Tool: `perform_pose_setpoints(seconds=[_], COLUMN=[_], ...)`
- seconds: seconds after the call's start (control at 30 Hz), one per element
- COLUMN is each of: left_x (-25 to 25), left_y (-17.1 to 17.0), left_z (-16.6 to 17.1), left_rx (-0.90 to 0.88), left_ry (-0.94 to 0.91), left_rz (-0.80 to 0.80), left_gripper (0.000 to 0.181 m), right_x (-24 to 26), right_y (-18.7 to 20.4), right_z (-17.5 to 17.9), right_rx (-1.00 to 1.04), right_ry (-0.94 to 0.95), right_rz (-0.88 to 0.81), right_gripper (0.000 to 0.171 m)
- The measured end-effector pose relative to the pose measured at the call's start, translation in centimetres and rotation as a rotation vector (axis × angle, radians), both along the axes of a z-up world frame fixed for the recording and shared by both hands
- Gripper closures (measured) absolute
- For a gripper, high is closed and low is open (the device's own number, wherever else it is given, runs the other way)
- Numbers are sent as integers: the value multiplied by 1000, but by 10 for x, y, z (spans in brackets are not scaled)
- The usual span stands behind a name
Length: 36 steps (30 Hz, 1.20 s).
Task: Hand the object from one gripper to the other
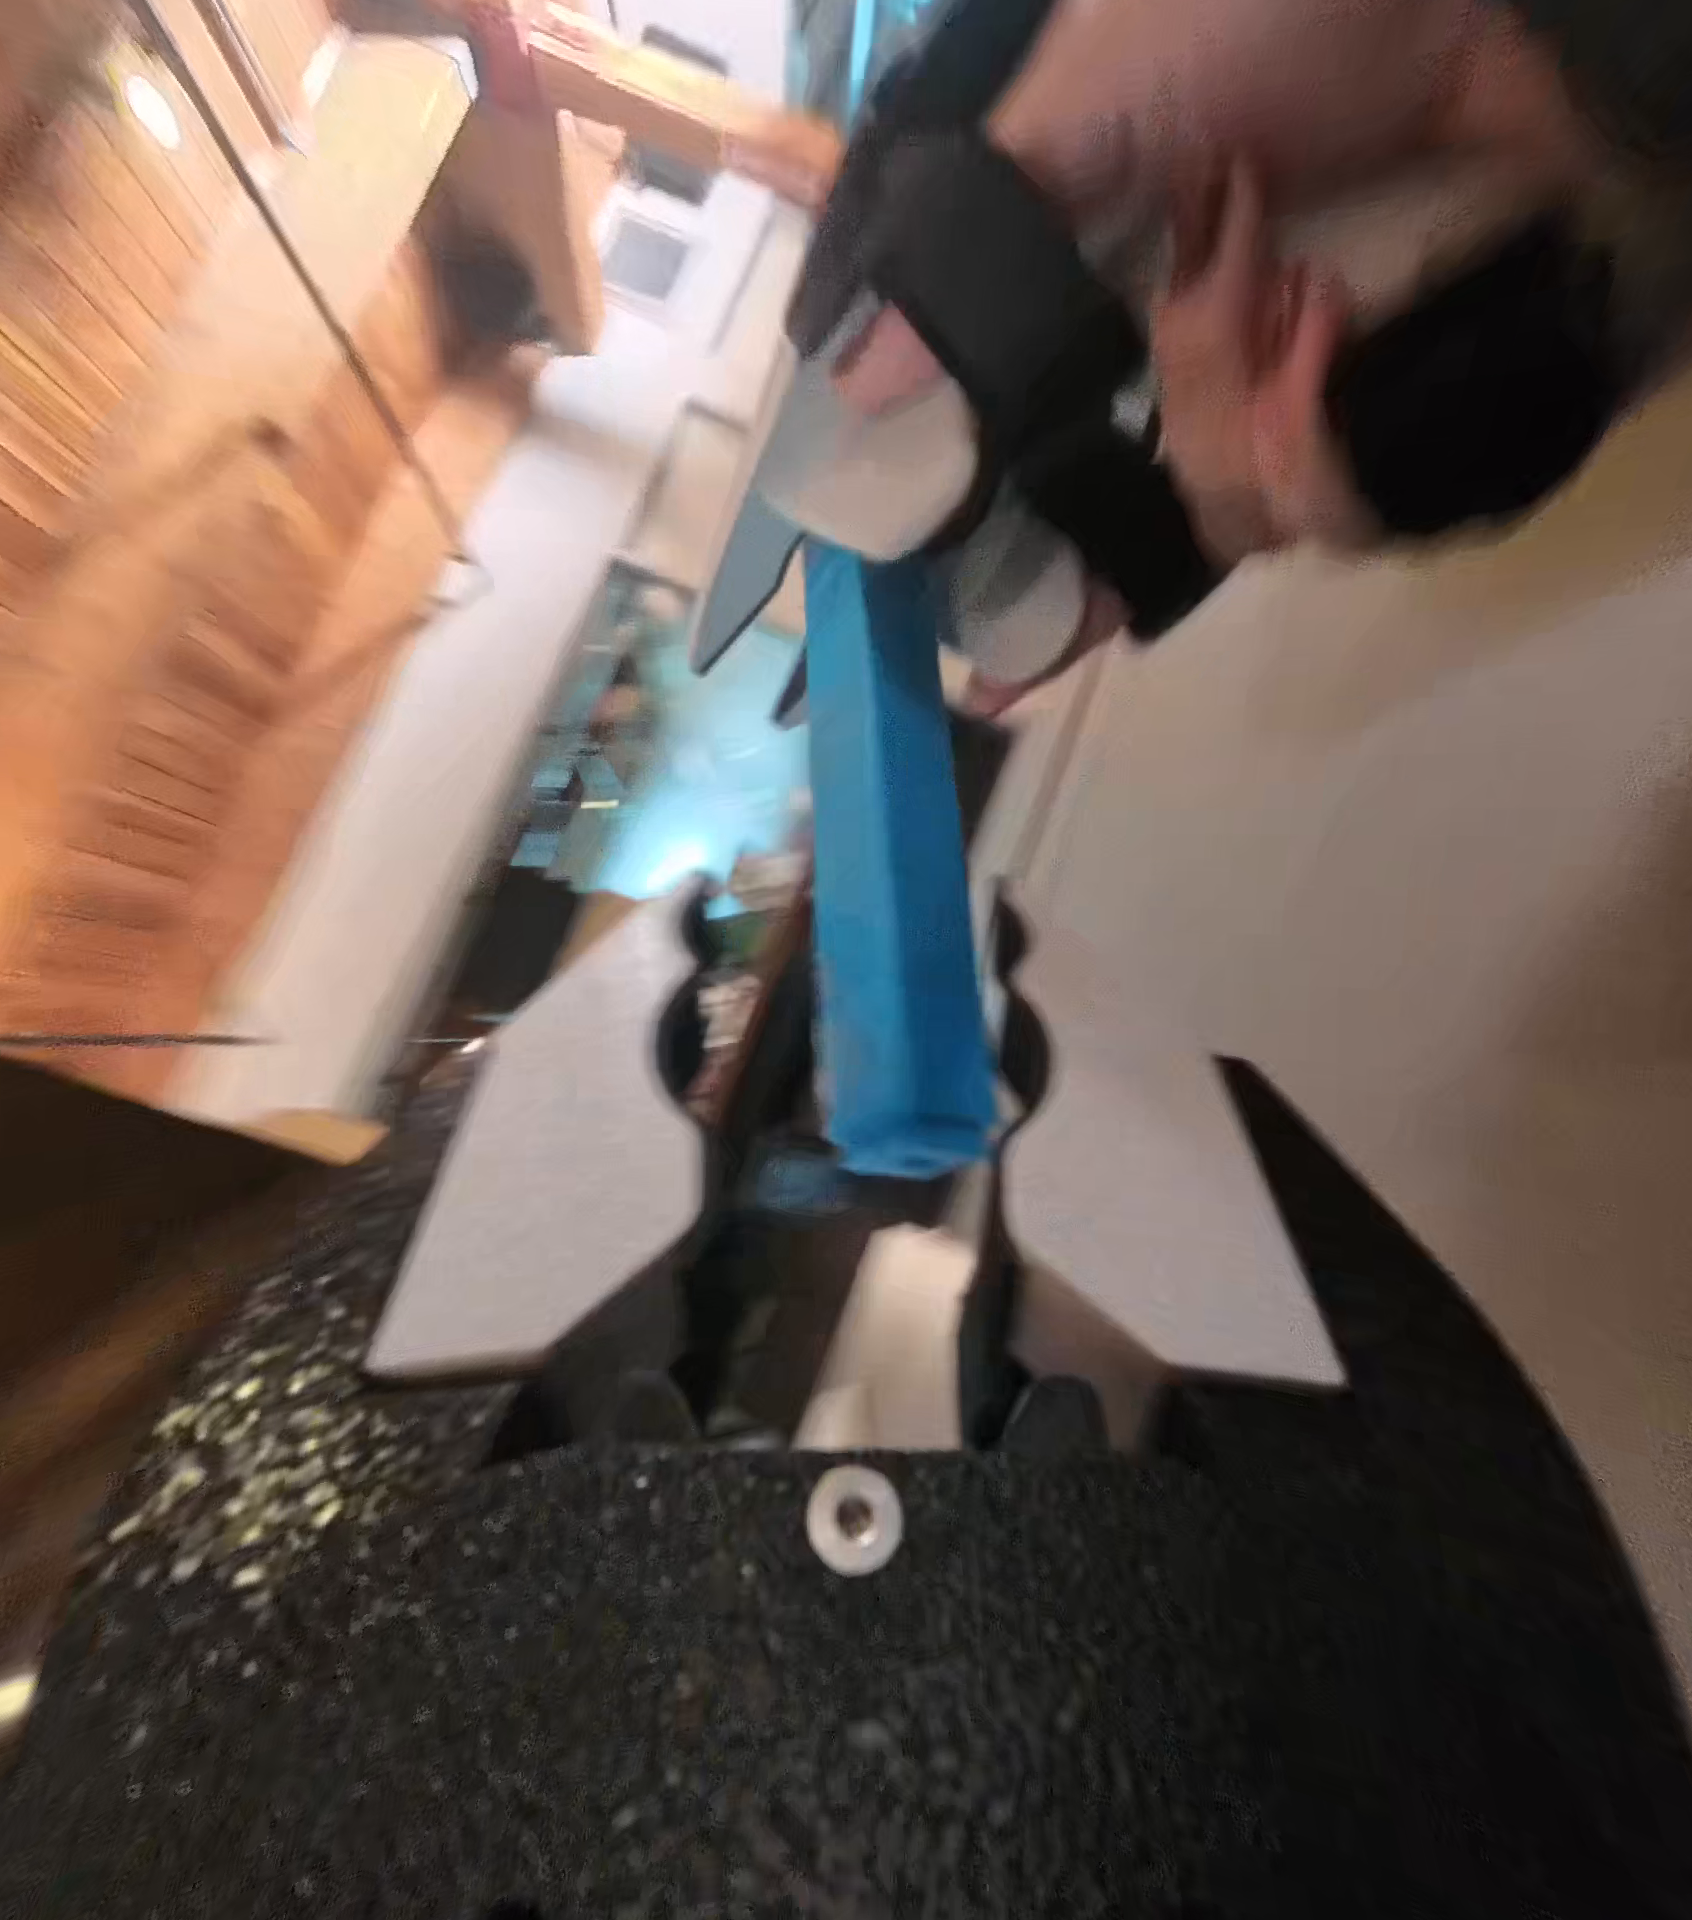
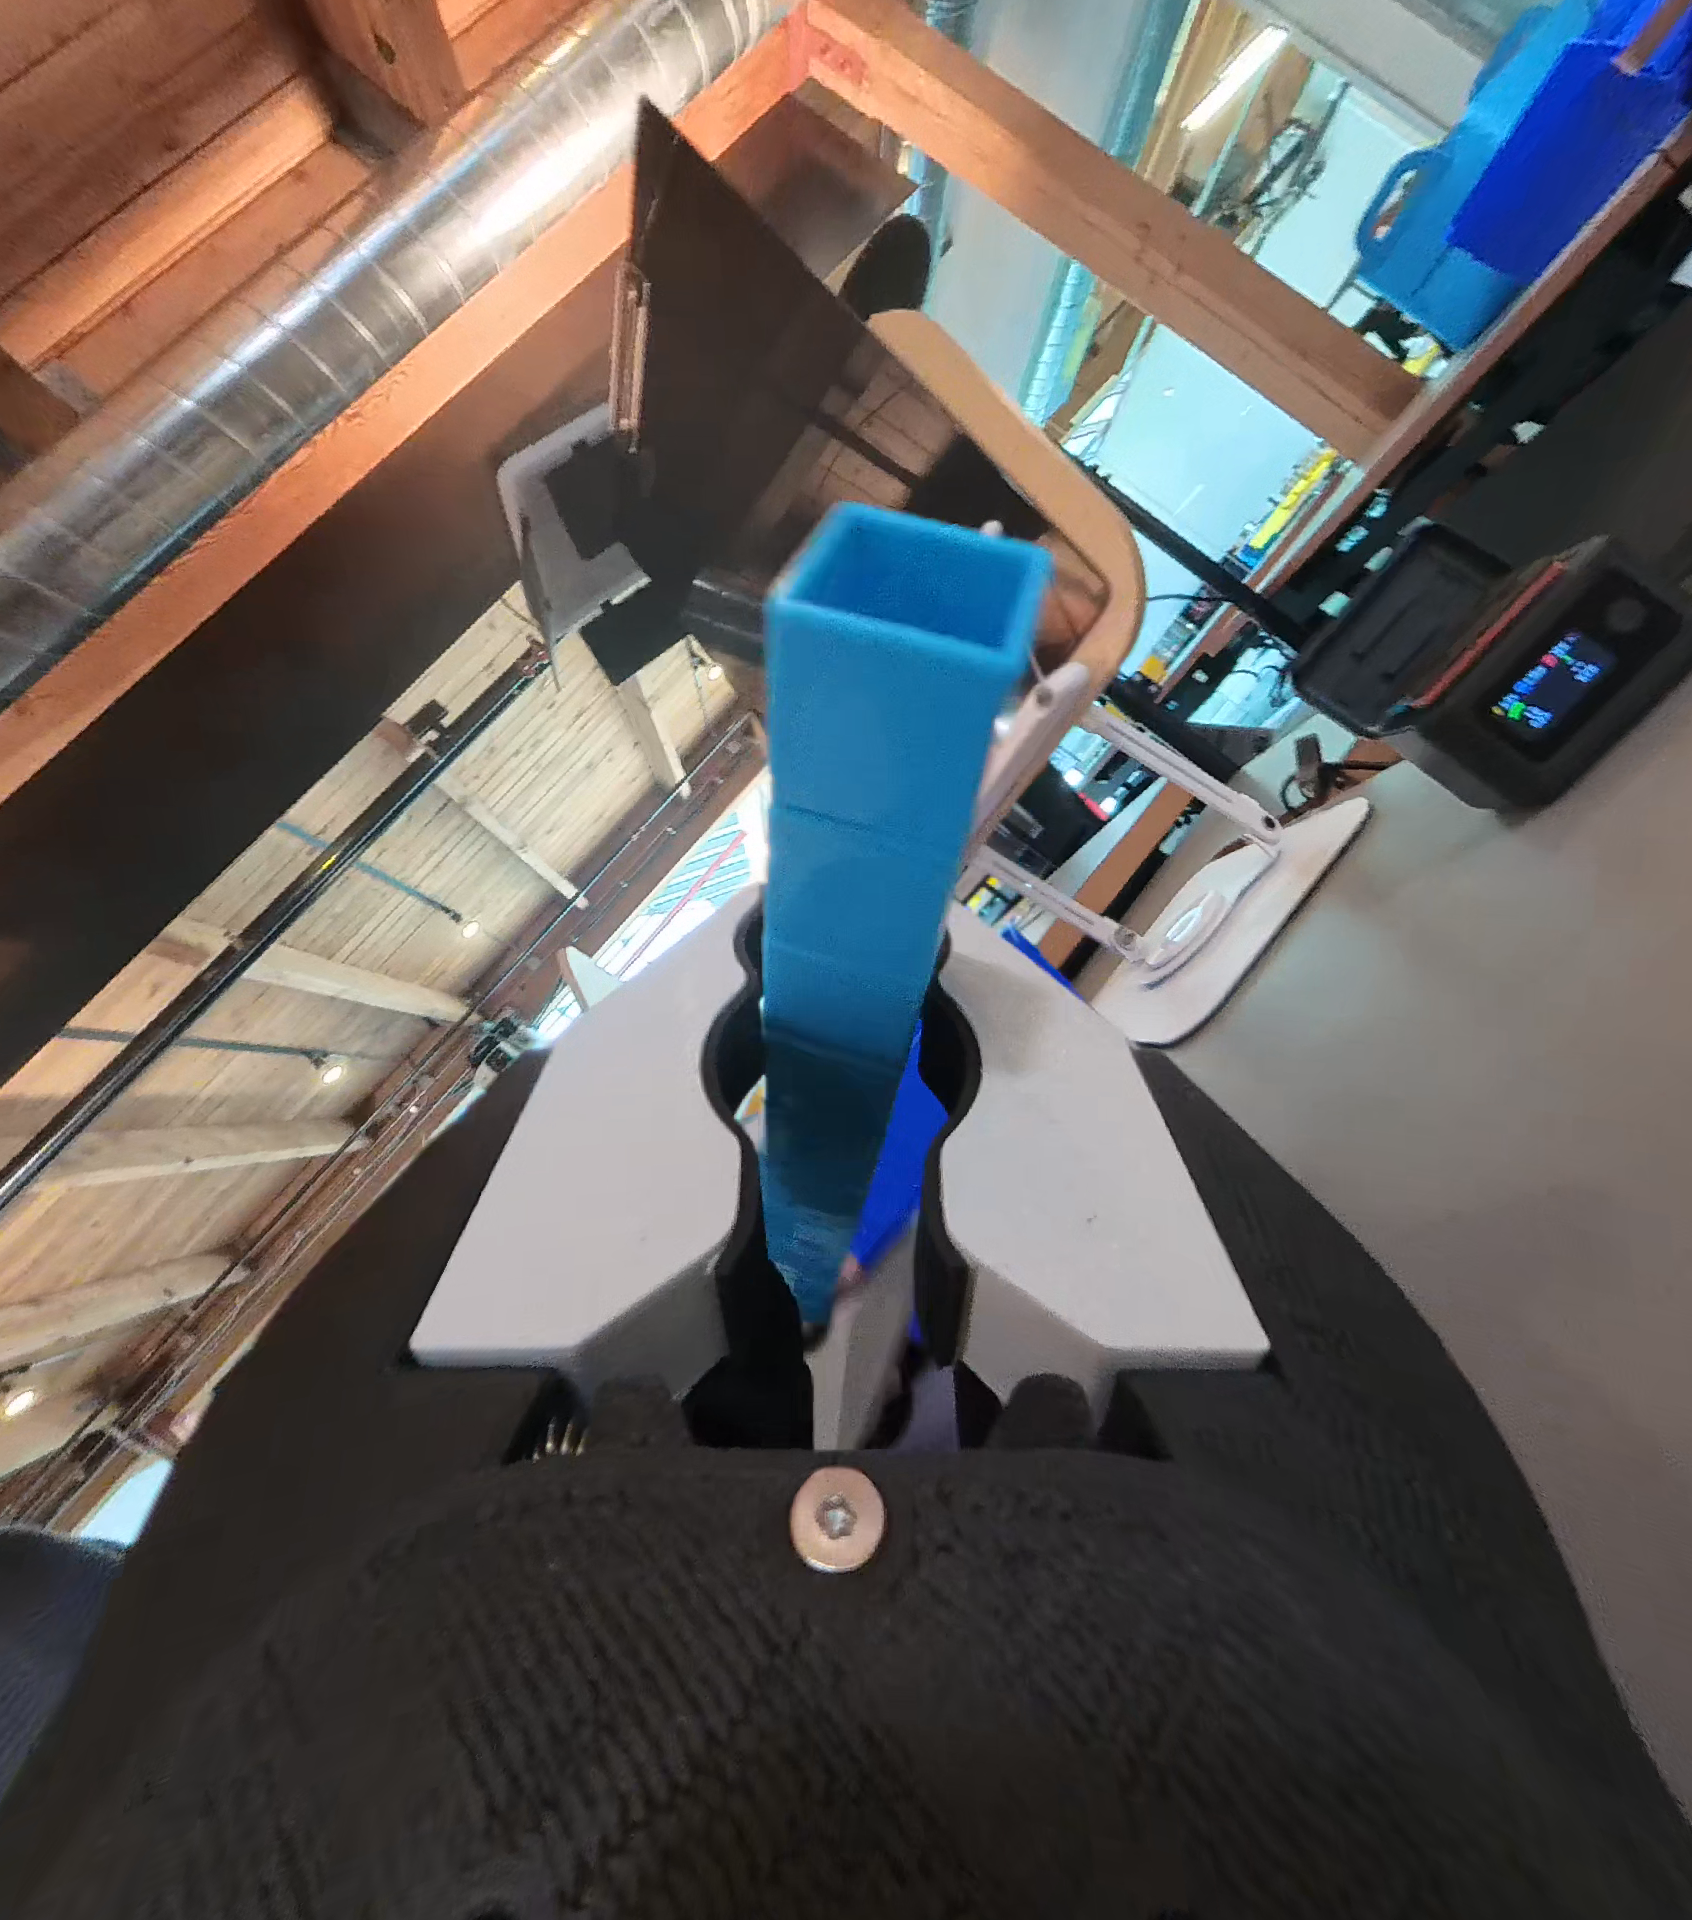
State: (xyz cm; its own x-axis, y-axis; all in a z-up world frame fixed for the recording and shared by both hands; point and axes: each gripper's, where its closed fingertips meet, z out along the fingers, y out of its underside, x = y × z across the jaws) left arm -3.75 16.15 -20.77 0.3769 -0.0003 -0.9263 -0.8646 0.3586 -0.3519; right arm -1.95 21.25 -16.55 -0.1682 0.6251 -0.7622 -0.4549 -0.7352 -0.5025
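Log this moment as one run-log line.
stage: handover | right gripper: shut on blue tube | left gripper: open around tube's free end | released: no

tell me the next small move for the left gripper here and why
Probably close the left gripper on the long blue square plastic tube. In the left wrist view its jaws stand open with the tube's near end already between them, against one white finger and clear of the other, while the right gripper has the tube clamped farther up. Release on the right should wait for that grip.

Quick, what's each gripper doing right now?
Left gripper: open, with the blue tube between its fingers, not yet gripped.
Right gripper: shut on the blue tube.
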Motion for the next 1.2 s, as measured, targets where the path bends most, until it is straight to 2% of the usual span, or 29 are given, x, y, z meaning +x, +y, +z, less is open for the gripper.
perform_pose_setpoints(seconds=[0.03, 0.07, 0.13, 0.23, 0.3, 0.33, 0.37, 0.4, 0.5, 0.6, 0.67, 0.77, 0.83, 0.9, 0.93, 0.97, 1.07, 1.13, 1.2], left_x=[11, 23, 31, 22, 26, 29, 33, 36, 32, 26, 21, 14, 16, 19, 18, 18, 13, 8, 3], left_y=[-4, -12, -19, -14, -19, -21, -25, -28, -23, -25, -25, -27, -30, -29, -27, -26, -19, -13, -9], left_z=[-8, -17, -16, -17, -21, -21, -21, -22, -17, 3, 15, 27, 26, 23, 23, 22, 21, 19, 19], left_rx=[-143, -315, -532, -670, -744, -766, -792, -812, -760, -674, -644, -609, -645, -691, -701, -721, -823, -808, -723], left_ry=[-120, -230, -473, -632, -654, -673, -677, -676, -689, -767, -855, -931, -947, -976, -991, -1003, -1103, -1125, -1079], left_rz=[-114, -241, -380, -409, -454, -477, -508, -531, -507, -558, -596, -647, -680, -672, -661, -659, -641, -599, -531], left_gripper=[97, 74, 69, 96, 122, 128, 145, 151, 153, 155, 156, 156, 156, 155, 146, 124, 76, 65, 70], right_x=[0, 0, 1, 1, 1, 1, 1, 1, 2, -2, -7, -15, -17, -17, -16, -15, -3, 7, 16], right_y=[-2, -5, -13, -26, -37, -42, -46, -50, -50, -50, -58, -70, -72, -74, -71, -66, -41, -23, -7], right_z=[3, 5, 13, 23, 30, 33, 35, 37, 40, 37, 33, 28, 27, 27, 28, 28, 30, 27, 25], right_rx=[31, 75, 156, 254, 317, 346, 373, 396, 436, 467, 503, 545, 566, 607, 635, 672, 850, 1011, 1174], right_ry=[-1, -8, -1, 12, 30, 37, 44, 50, 33, -37, -86, -125, -130, -142, -162, -190, -350, -545, -771], right_rz=[1, 4, 31, 78, 107, 117, 125, 128, 82, 69, 115, 153, 139, 120, 83, 14, -292, -535, -774], right_gripper=[151, 151, 151, 151, 151, 151, 151, 151, 151, 119, 114, 120, 147, 150, 151, 151, 151, 151, 151])
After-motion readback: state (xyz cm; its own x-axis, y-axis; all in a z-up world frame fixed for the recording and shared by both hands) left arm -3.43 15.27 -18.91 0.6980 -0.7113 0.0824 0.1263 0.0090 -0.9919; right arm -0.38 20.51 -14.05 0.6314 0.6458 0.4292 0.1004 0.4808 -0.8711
